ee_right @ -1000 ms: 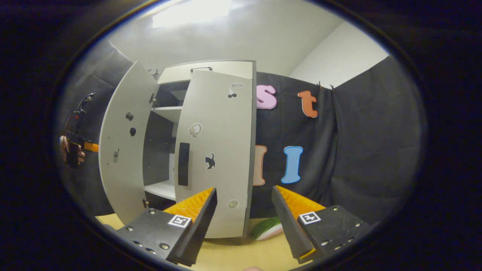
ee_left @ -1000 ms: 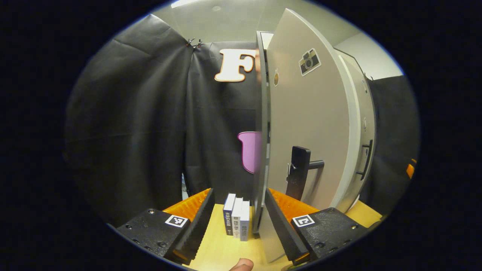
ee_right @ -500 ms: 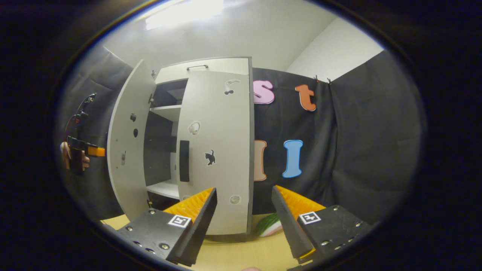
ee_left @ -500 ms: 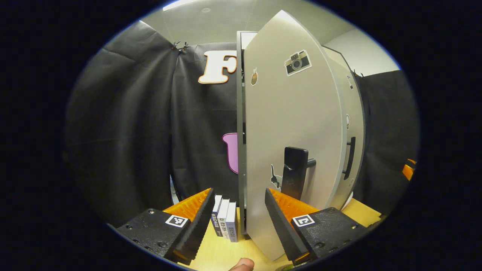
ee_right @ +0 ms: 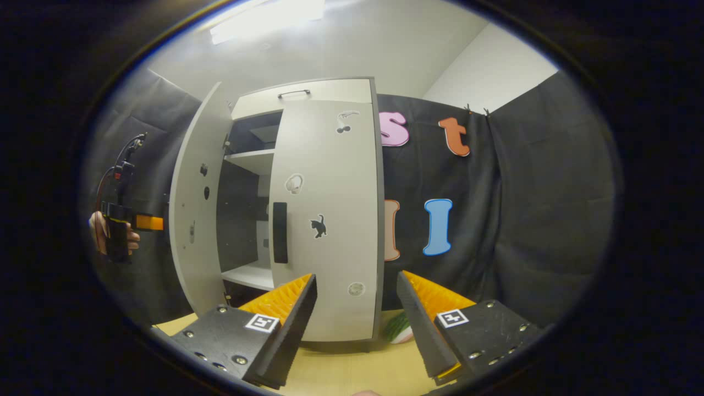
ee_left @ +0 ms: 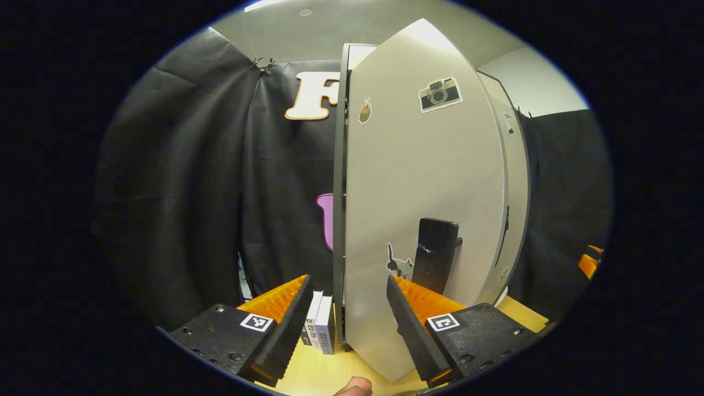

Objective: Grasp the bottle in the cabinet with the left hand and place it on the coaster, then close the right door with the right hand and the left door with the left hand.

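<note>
Right gripper view: right door [ee_right: 330,220] shut, left door [ee_right: 195,192] ajar; left claw [ee_left: 346,324] and right claw [ee_right: 356,324] wide, empty.

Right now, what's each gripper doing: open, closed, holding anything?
Left gripper: open, holding nothing, fingers on either side of the left door's edge.
Right gripper: open, empty, in front of the right door.

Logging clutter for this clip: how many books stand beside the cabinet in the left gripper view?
3 books show, upright in a row on the table, left of the cabinet; the left gripper partly covers them, so more may be hidden.
</note>
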### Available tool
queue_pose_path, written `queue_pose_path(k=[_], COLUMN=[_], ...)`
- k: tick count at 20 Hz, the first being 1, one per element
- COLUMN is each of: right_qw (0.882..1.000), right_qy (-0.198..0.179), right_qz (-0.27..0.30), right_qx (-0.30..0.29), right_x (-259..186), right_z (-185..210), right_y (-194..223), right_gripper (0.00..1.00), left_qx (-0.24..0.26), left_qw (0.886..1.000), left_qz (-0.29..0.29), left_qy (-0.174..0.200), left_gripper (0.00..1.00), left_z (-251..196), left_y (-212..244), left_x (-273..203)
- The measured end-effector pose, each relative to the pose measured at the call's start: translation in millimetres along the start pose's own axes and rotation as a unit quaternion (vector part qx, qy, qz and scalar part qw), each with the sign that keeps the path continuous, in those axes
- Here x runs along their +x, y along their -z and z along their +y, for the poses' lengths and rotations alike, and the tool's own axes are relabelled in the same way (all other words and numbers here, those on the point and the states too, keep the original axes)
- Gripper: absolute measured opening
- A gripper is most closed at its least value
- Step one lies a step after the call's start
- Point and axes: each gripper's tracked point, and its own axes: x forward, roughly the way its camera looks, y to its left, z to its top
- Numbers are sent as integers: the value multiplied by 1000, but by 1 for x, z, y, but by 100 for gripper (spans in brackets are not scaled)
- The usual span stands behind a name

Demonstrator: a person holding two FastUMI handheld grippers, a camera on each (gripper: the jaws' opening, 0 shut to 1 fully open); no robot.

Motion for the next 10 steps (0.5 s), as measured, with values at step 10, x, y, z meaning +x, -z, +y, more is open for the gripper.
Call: queue_pose_path(k=[10], right_qw=[1000], right_qy=[-20], right_qz=[-2], right_qx=[15], right_x=[2], right_z=[27], right_y=[-1], right_gripper=[89], left_qx=[5], left_qw=[1000], left_qz=[-9], left_qy=[-1], left_gripper=[87], left_z=[-7], left_y=[-4], left_x=[5])
